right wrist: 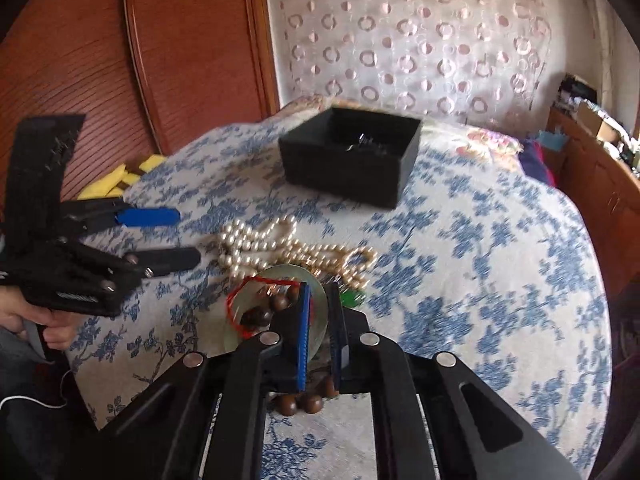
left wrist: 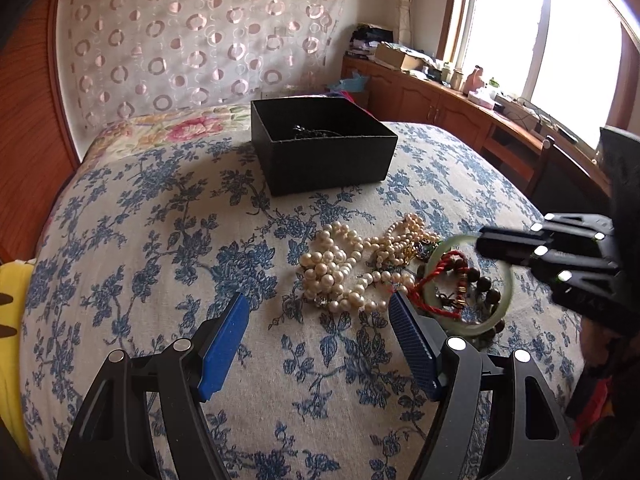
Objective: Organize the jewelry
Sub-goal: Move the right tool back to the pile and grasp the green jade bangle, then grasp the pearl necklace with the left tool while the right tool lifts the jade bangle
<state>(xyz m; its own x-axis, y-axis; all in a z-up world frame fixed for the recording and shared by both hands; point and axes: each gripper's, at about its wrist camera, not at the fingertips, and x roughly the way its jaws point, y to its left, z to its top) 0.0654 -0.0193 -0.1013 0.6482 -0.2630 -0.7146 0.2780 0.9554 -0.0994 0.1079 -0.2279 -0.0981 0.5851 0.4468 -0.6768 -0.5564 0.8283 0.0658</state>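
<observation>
While the left gripper gapes, the right gripper pinches the jade bangle's rim

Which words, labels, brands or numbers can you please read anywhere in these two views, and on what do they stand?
None can be read.
Left hand-held gripper: a pale raised marking on its body, too blurred to read.
Black box: no label shows.
Items on the window counter: too small to tell any print.

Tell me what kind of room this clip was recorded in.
Most likely a bedroom: the jewelry lies on a bed with a floral bedspread, a wooden headboard stands behind it, and cluttered wooden cabinets run under the window.
</observation>
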